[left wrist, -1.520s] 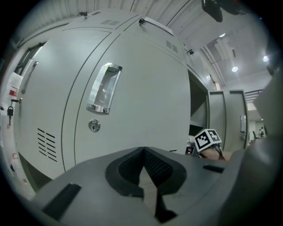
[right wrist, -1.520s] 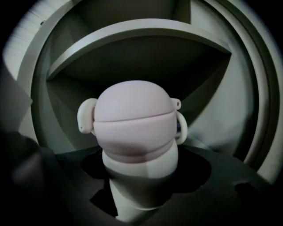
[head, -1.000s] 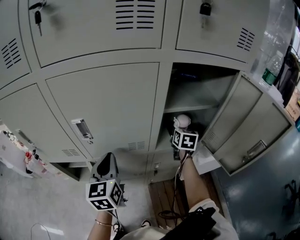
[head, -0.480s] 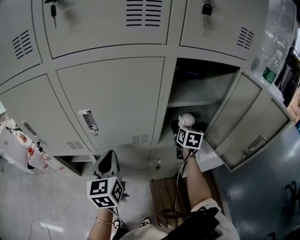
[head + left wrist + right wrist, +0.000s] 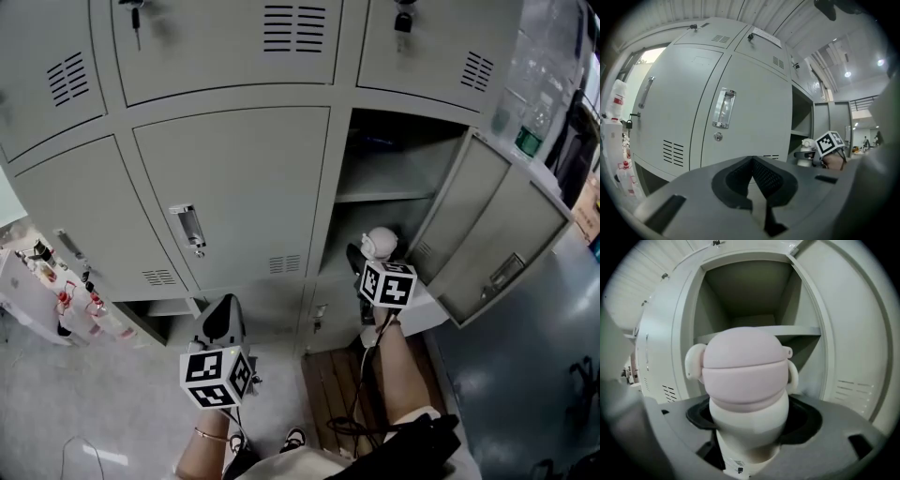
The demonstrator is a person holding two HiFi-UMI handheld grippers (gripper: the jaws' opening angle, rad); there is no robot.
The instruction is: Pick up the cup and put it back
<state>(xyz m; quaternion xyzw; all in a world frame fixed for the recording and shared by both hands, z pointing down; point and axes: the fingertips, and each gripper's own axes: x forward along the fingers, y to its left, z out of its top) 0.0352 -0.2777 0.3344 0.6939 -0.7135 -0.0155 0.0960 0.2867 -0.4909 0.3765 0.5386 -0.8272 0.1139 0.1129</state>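
Observation:
A white cup with a pale pink domed lid (image 5: 745, 380) stands upright between the jaws of my right gripper (image 5: 750, 420), which is shut on its lower body. In the head view the cup (image 5: 380, 242) and right gripper (image 5: 377, 258) hang just in front of the open locker compartment (image 5: 394, 173), below its shelf (image 5: 380, 197). My left gripper (image 5: 223, 314) is held low before the closed locker door (image 5: 234, 187). In the left gripper view its pads (image 5: 761, 176) meet, with nothing between them.
The open locker door (image 5: 497, 234) swings out at the right of the cup. Closed grey lockers fill the left and top, one with a handle (image 5: 189, 227). A white rack with small bottles (image 5: 56, 300) stands low left. A wooden floor panel (image 5: 333, 394) and cables lie below.
The right gripper, still holding the cup, has drawn back from the locker opening toward me. My head view has shifted, so the lockers sit further right. The left gripper stays shut and low.

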